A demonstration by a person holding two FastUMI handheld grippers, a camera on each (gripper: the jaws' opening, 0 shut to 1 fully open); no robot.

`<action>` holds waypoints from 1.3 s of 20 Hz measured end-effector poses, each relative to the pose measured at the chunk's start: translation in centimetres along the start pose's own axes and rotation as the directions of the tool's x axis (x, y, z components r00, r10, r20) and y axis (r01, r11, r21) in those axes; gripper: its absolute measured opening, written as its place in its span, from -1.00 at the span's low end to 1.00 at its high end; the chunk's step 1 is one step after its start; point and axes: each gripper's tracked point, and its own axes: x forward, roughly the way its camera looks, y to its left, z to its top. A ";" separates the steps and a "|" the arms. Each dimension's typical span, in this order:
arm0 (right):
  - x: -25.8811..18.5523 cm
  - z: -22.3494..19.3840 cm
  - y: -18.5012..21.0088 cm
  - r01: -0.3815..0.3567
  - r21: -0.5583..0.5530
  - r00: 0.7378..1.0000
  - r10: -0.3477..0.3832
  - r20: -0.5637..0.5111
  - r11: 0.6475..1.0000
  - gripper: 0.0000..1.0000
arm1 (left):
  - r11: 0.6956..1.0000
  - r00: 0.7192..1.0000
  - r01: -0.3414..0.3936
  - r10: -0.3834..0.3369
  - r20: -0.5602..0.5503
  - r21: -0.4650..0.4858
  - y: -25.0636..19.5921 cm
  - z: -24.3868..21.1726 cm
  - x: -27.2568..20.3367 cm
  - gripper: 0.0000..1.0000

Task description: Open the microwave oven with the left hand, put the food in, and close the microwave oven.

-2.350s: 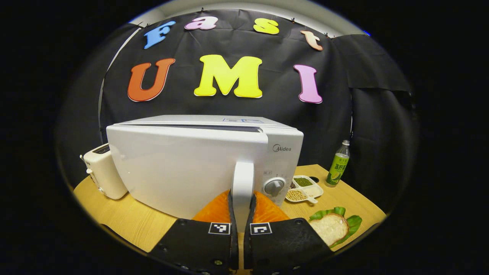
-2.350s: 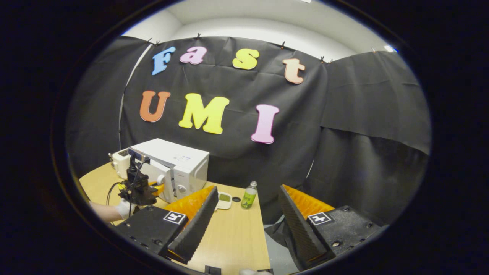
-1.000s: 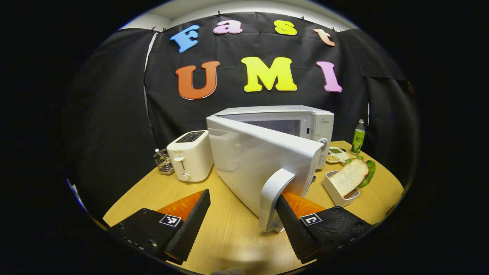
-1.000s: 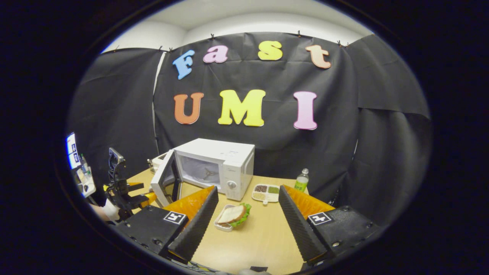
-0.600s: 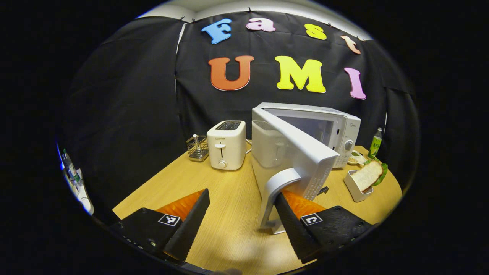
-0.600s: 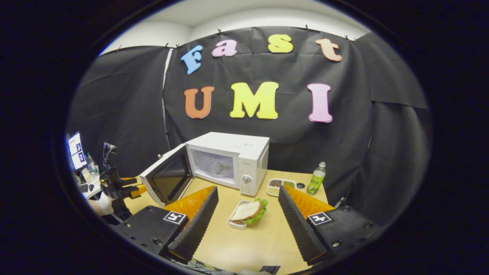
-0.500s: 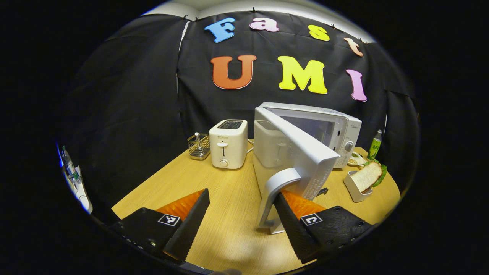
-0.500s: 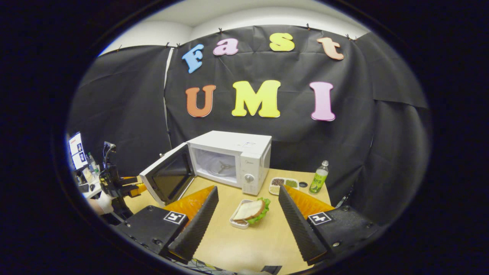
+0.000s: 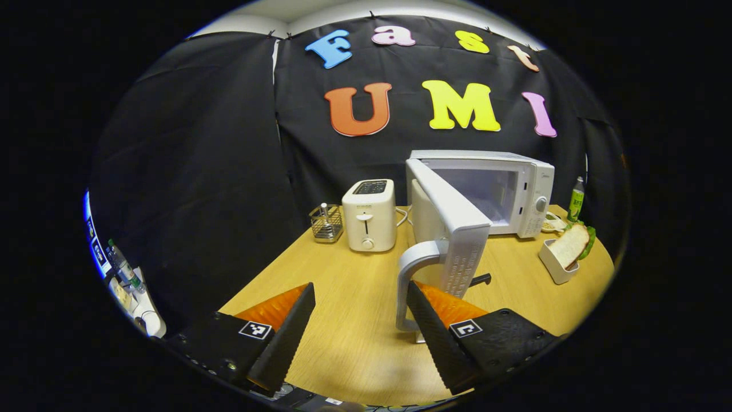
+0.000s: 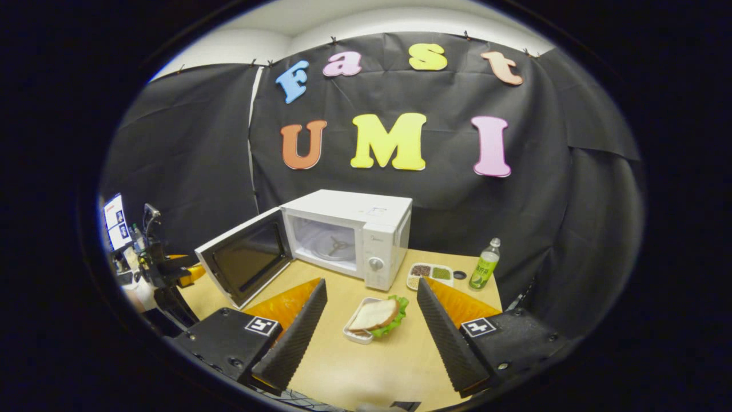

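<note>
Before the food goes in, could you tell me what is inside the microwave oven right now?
Through the open door, the microwave oven cavity holds only a three-armed turntable hub on its floor. The near left corner is hidden behind the door.

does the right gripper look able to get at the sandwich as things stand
Probably yes: the right gripper has its jaws open, with the sandwich in its white tray lying on bare table ahead between them, nothing in the way.

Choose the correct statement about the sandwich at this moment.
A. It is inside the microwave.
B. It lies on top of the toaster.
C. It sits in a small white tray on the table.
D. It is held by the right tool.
C: the sandwich rests in its white tray on the table, in front of the open microwave, between the spread fingers of the right tool and untouched by them.
</note>
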 end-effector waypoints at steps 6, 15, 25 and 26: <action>5.3 -5.4 -3.1 -0.026 0.100 0.991 0.039 -0.131 0.995 1.00 | 1.000 0.999 0.021 -0.020 0.025 -0.023 -1.2 0.8 -3.1 0.94; 16.8 -14.0 -3.6 -0.120 0.396 0.891 0.275 -0.361 0.910 0.45 | 0.996 0.997 0.061 -0.058 0.051 -0.062 -9.8 4.5 -6.9 0.94; 20.1 -16.0 -2.9 -0.055 0.632 0.815 0.401 -0.419 0.773 -0.30 | 0.997 0.991 0.076 -0.073 0.116 -0.025 -12.6 9.7 -7.7 0.94; 20.0 -15.9 -2.9 -0.053 0.637 0.813 0.403 -0.419 0.769 -0.29 | 0.996 0.989 0.087 -0.084 0.118 -0.021 -12.5 9.9 -7.5 0.94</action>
